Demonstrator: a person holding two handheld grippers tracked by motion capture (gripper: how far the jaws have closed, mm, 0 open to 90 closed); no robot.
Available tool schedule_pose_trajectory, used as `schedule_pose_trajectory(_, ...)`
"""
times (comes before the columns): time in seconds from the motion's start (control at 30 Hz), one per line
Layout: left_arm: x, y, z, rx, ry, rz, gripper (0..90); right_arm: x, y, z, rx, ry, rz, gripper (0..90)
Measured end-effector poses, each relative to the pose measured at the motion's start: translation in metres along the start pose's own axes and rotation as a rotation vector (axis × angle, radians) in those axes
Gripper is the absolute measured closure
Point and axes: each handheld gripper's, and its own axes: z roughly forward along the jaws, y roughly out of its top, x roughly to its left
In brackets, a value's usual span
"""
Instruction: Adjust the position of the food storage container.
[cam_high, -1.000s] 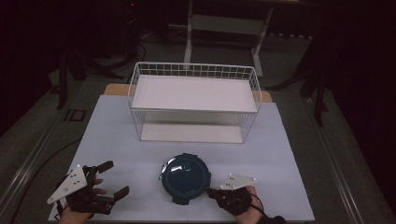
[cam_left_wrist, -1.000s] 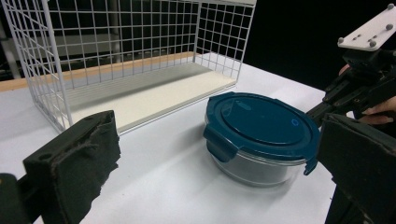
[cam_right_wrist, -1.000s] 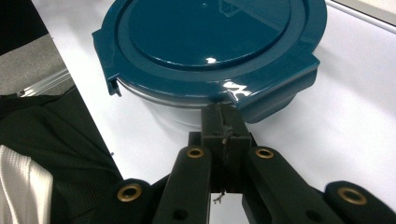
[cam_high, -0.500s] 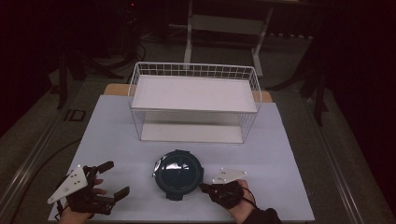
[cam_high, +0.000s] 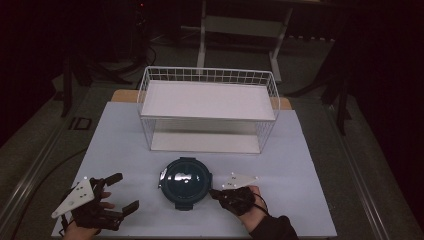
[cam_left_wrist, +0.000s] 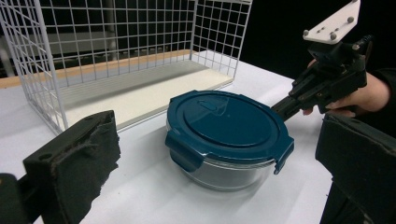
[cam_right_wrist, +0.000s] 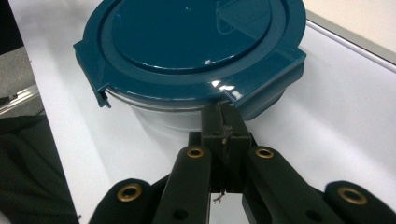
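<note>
A round glass container (cam_high: 186, 181) with a dark teal clip lid (cam_right_wrist: 187, 42) stands on the white table near the front edge. My right gripper (cam_high: 214, 192) is shut, and its tips (cam_right_wrist: 224, 122) touch the lid's rim between two clip flaps, with nothing seen between the jaws. The left gripper view shows the same contact from the side, with the right gripper (cam_left_wrist: 282, 107) at the container (cam_left_wrist: 226, 130). My left gripper (cam_high: 125, 191) is at the front left, open, a hand's width from the container, and its pads (cam_left_wrist: 88, 154) frame the container.
A white wire basket (cam_high: 207, 75) with a flat white shelf on top stands behind the container, its mesh wall (cam_left_wrist: 116, 46) close to it. Bare table (cam_high: 305, 165) lies to the right and left. The floor around is dark.
The right gripper has moved left against the container, and the container has slid a little left and away. The left gripper has stayed in place, open.
</note>
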Motion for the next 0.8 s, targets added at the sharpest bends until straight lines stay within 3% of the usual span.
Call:
schedule_pose_trajectory(0.37, -0.001, 0.000, 0.000, 0.000, -0.002, 0.003, 0.0, -0.002, 0.002, 0.000, -0.010, 0.010, 0.002, 88.9)
schedule_pose_trajectory(0.57, -0.003, 0.002, 0.000, -0.009, 0.031, 0.015, 0.0, -0.005, 0.004, -0.024, -0.088, -0.009, 0.015, 72.4)
schedule_pose_trajectory(0.63, -0.003, 0.003, 0.001, -0.017, 0.022, -0.003, 0.0, -0.007, 0.005, -0.029, -0.108, -0.012, 0.017, 67.2)
schedule_pose_trajectory(0.7, -0.003, 0.005, 0.001, -0.022, 0.013, -0.017, 0.0, -0.010, 0.008, -0.039, -0.154, -0.019, 0.033, 54.6)
schedule_pose_trajectory(0.8, -0.004, 0.008, 0.001, -0.027, 0.011, -0.027, 0.0, -0.011, 0.009, -0.042, -0.170, -0.013, 0.037, 51.5)
